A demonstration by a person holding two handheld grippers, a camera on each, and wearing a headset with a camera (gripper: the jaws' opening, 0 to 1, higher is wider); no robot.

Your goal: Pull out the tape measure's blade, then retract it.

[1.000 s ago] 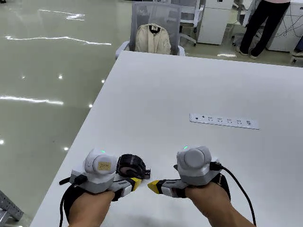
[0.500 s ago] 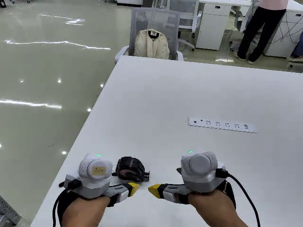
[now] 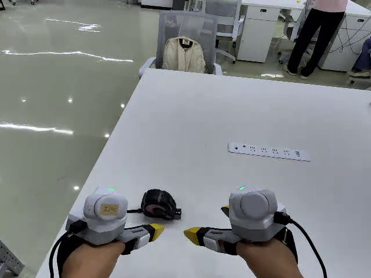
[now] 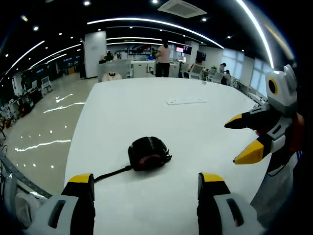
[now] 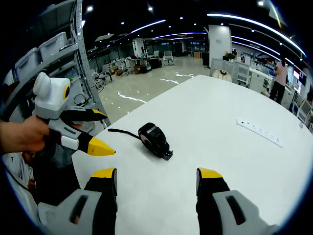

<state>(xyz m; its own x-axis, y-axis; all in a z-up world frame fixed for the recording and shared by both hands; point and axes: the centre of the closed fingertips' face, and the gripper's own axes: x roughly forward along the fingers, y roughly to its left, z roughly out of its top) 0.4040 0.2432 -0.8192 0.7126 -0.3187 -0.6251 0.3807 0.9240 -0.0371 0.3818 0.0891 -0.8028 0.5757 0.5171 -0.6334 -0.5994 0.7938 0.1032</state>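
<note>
left gripper [image 4: 145, 178] and right gripper [image 5: 156, 173] both agape near free tape measure [image 4: 148, 153], label illegible

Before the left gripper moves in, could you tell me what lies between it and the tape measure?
Bare table, crossed by the tape measure's own black strap trailing toward the left gripper; the left gripper view shows this.
</note>
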